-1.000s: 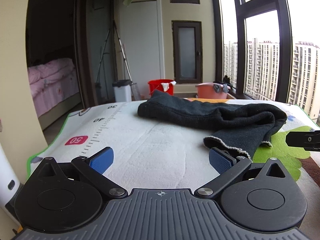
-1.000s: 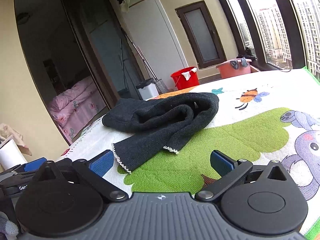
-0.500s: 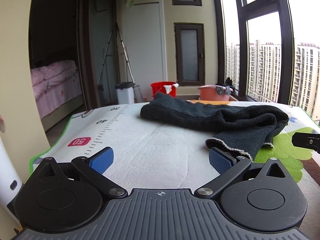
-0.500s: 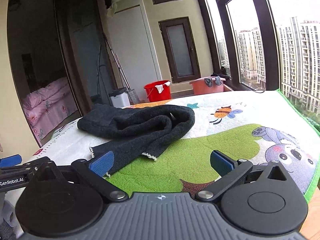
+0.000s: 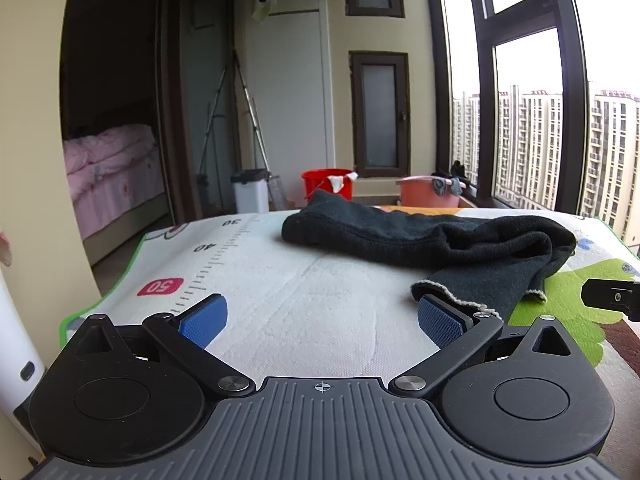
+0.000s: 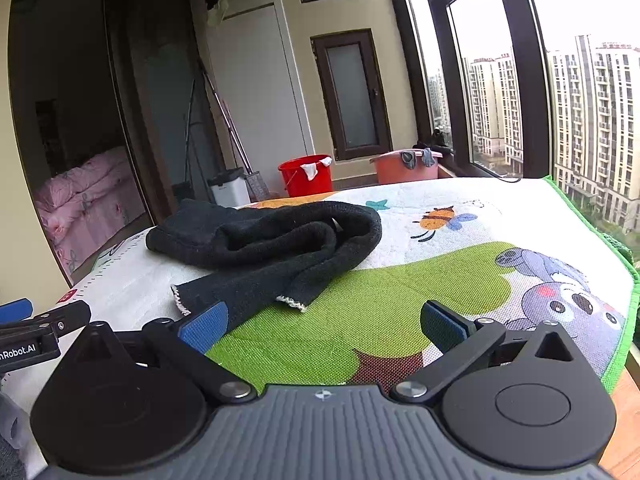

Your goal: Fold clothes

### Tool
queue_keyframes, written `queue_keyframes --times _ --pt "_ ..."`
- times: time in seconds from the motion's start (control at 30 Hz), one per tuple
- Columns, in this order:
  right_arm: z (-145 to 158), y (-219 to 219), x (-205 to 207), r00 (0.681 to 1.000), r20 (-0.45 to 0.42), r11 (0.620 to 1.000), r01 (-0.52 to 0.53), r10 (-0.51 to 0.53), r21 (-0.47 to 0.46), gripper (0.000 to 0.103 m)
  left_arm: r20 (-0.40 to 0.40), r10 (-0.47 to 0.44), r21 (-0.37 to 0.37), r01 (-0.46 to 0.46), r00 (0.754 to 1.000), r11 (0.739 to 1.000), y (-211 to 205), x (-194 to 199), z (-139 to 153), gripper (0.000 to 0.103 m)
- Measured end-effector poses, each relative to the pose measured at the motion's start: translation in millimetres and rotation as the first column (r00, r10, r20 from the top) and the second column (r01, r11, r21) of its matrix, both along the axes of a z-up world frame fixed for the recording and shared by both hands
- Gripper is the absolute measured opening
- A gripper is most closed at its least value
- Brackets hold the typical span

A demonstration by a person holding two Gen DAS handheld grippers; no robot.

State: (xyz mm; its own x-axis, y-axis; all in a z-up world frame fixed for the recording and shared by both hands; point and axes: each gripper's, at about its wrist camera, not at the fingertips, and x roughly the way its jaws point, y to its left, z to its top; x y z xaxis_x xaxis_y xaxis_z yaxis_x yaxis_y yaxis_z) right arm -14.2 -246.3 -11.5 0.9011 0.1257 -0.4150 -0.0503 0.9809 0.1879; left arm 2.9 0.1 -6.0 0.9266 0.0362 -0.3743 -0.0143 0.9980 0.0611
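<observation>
A black knitted garment (image 5: 432, 236) lies in a long folded heap across the patterned mat (image 5: 304, 304), its white-edged hem nearest me. In the right wrist view the same garment (image 6: 272, 240) sits left of centre. My left gripper (image 5: 322, 318) is open and empty, its right blue pad (image 5: 440, 322) just short of the hem. My right gripper (image 6: 324, 326) is open and empty too, with its left pad (image 6: 202, 326) beside the hem's near corner. Each gripper's tip shows at the edge of the other's view.
The mat (image 6: 460, 280) covers a raised surface, with a green border at its right edge (image 6: 624, 280). Beyond the far edge stand a red bucket (image 5: 326, 186), a pink basin (image 5: 428, 196) and a white bin (image 5: 250, 194). Large windows run along the right.
Both grippers have risen and levelled a little; the right wrist view has swung right and now shows more of the mat's right side. The garment has not moved. Both grippers stay open.
</observation>
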Motion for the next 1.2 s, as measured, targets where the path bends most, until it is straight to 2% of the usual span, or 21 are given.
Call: queue_keyframes --times 1.2 --pt "-1 5 5 0.998 -0.06 1.0 0.019 -0.019 0.001 0.103 -0.015 0.002 -0.021 -0.002 1.0 1.0 9 1 -4 0.103"
